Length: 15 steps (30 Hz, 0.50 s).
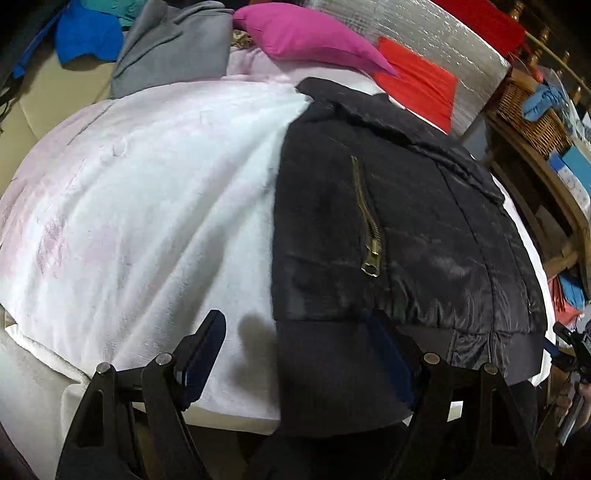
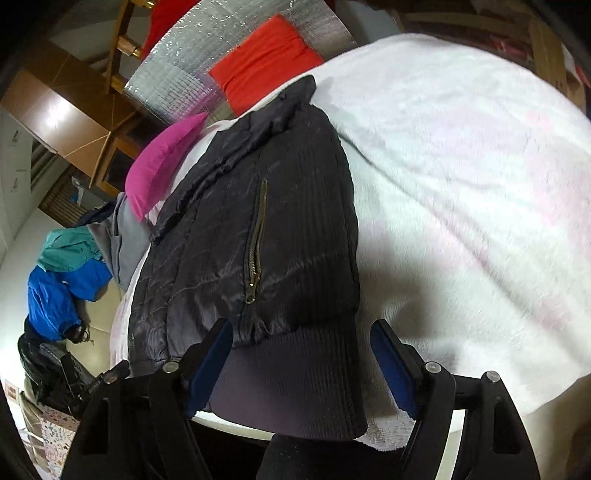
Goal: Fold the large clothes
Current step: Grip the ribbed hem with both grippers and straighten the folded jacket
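Note:
A black quilted jacket (image 1: 399,221) with a brass pocket zipper (image 1: 367,221) lies flat on a white fluffy blanket (image 1: 147,206), its ribbed hem toward me at the blanket's near edge. My left gripper (image 1: 295,354) is open just over the hem's left corner, with one finger over the blanket and the other over the jacket. In the right wrist view the jacket (image 2: 258,229) looks narrow. My right gripper (image 2: 303,363) is open and straddles the ribbed hem (image 2: 291,380), and its right pad stands apart from the cloth.
A magenta pillow (image 1: 310,37), a red cloth (image 1: 417,81), a grey garment (image 1: 173,48) and a blue one (image 1: 88,37) lie at the far end. A silver foil mat (image 1: 424,33) stands behind. A wicker basket (image 1: 532,110) and wooden furniture stand to the right.

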{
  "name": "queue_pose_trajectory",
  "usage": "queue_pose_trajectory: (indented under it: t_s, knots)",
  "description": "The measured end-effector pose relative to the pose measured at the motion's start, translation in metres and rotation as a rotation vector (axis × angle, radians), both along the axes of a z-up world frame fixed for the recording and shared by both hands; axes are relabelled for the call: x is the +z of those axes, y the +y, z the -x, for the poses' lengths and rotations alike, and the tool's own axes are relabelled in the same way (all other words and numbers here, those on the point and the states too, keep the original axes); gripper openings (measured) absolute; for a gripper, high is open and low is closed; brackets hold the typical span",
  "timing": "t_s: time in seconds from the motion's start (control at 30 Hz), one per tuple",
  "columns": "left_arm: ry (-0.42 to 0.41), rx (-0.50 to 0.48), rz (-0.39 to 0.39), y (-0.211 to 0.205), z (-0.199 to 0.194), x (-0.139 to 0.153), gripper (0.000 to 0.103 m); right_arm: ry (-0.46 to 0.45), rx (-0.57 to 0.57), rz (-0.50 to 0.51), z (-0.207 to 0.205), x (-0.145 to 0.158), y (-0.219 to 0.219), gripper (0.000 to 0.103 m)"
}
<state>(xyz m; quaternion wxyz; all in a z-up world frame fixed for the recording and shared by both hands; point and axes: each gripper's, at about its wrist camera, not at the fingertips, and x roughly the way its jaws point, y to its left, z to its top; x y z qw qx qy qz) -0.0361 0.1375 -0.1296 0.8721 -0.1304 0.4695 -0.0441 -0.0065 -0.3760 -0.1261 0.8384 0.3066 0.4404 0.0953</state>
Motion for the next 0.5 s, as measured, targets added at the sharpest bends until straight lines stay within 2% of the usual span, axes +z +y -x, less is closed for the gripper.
queue_pose_trajectory:
  t_s: [0.1, 0.3, 0.4, 0.5]
  knots:
    - [0.019, -0.006, 0.027, -0.006, -0.002, -0.005, 0.08, 0.004, -0.005, -0.028, 0.0, -0.006, 0.003, 0.079]
    - [0.057, 0.005, 0.098, -0.003, -0.007, -0.011, 0.08, -0.011, 0.016, -0.036, 0.002, -0.006, 0.013, 0.066]
    - [0.067, 0.004, 0.107, -0.007, -0.01, -0.015, 0.08, 0.005, 0.009, -0.033, 0.0, -0.01, 0.012, 0.059]
    - [0.073, -0.008, 0.102, -0.012, -0.015, -0.019, 0.08, 0.025, 0.008, -0.02, -0.002, -0.016, 0.011, 0.059]
